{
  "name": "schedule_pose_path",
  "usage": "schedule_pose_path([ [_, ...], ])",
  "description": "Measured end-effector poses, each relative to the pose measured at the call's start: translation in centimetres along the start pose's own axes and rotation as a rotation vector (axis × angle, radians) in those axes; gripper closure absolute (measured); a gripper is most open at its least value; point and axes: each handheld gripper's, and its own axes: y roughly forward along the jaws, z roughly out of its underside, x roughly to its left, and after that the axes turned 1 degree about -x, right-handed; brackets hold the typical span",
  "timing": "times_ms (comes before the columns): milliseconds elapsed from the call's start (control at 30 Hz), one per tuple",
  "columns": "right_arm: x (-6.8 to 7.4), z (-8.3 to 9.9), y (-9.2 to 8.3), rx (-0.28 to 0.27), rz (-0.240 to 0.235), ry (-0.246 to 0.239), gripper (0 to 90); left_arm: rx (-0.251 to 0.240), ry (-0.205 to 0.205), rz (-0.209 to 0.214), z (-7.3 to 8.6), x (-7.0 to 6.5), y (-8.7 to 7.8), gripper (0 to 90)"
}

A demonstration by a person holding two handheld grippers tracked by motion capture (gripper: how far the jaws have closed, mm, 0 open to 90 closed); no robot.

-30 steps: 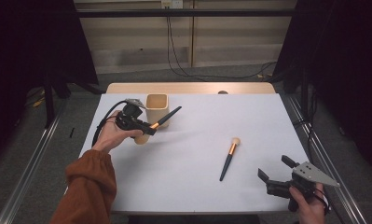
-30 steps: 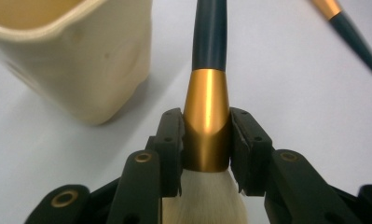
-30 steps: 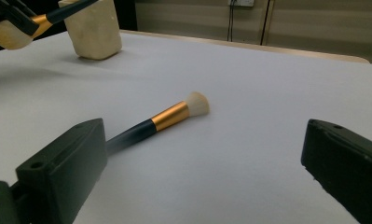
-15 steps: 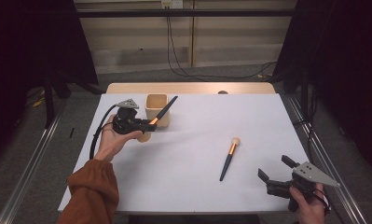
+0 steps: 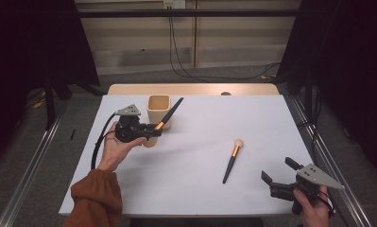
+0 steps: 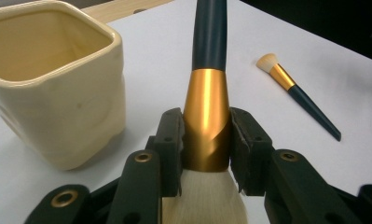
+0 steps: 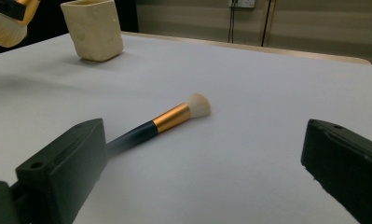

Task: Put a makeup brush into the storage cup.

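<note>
Here the white table point(image 5: 195, 189) carries everything, and the largest thing on it is the cream cup point(image 5: 158, 109), which stands upright near the far left with its mouth open to above. It is placed so that a brush can go in from the top, and this explains, I think, how the big brush point(image 5: 166, 118) is held. The left gripper point(image 5: 150, 130) is clamped on the gold ferrule of this brush, with the jaws pressing on both sides. The dark handle points away and up, toward the cup, and the pale bristles stay back between the jaws. In the left gripper view point(image 6: 206, 135) the cup point(image 6: 58, 93) is just beside the gripper, at its left, and the handle tip seems to reach about the height of the rim (the tip itself is cut off there, so I cannot be sure). In the high view the handle crosses in front of the cup's right corner. My judgement is that the step in hand is to bring the handle end over the mouth.

The small brush point(image 5: 232, 161) lies flat on the table, well apart from the cup, with its bristles toward the far side. The right gripper point(image 5: 280, 175) rests near the near right corner with jaws wide apart and nothing between them. In its own view point(image 7: 202, 154) the small brush point(image 7: 169, 119) lies just ahead of the open jaws, not touched.
</note>
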Motion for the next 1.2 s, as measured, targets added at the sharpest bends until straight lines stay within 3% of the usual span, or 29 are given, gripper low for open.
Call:
schedule_pose_path([
  [433, 0.2, 0.0, 0.2, 0.003, -0.01, -0.006, 0.0, -0.029, -0.015, 0.049, 0.8, -2.1, -0.8, 66.9],
  [800, 0.4, -0.3, 0.5, 0.002, -0.03, -0.005, 0.0, 0.001, 0.019, 0.088, 1.1, -4.4, -0.6, 66.9],
  [1200, 1.3, -1.4, 1.1, -0.014, -0.081, -0.007, 0.0, 0.006, 0.018, 0.153, 1.5, -6.2, -0.6, 66.9],
])
